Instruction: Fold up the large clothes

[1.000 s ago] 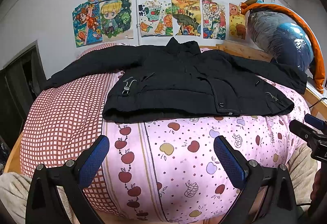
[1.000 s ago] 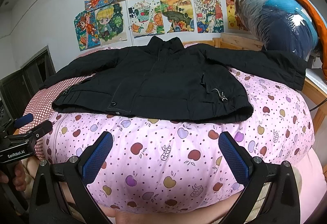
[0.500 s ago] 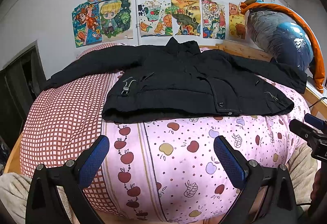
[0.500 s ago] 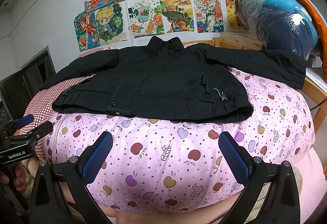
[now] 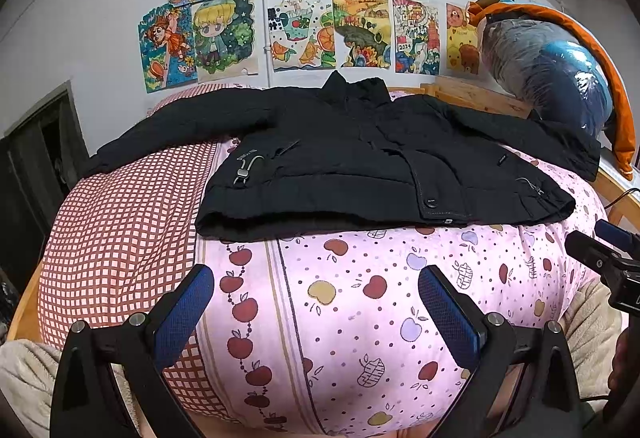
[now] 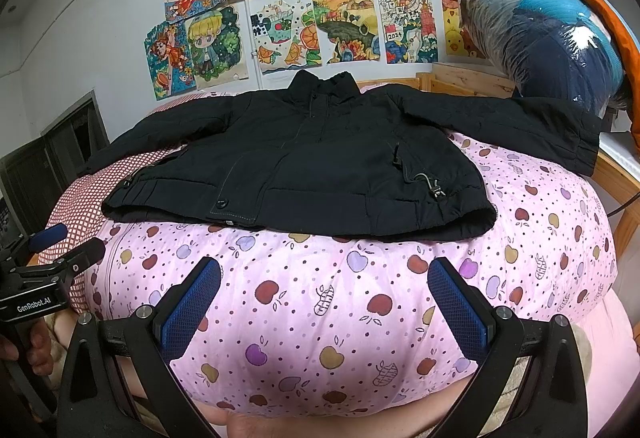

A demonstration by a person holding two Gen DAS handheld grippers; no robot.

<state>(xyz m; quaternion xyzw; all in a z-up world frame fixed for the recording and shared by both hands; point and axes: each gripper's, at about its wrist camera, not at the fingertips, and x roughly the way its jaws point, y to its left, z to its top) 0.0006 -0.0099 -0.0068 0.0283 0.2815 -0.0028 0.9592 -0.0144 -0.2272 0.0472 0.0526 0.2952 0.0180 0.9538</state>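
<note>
Both our left gripper [image 5: 312, 302] and right gripper [image 6: 324, 296] gape empty, short of the jacket [image 5: 360, 162] ahead. We risk pinching the quilt [image 5: 360, 298] beneath its thick hem.

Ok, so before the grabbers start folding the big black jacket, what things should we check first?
1. Black padded jacket lying flat, front up, on the pink apple-print quilt: ok.
2. Both sleeves spread out sideways, not tucked under: ok.
3. Left gripper open and holding nothing: ok.
4. Right gripper open and holding nothing: ok.
5. Grippers close enough to grab the hem: not ok, both hang short of it.
6. Front fully fastened: cannot tell; one button shows near the hem.
</note>
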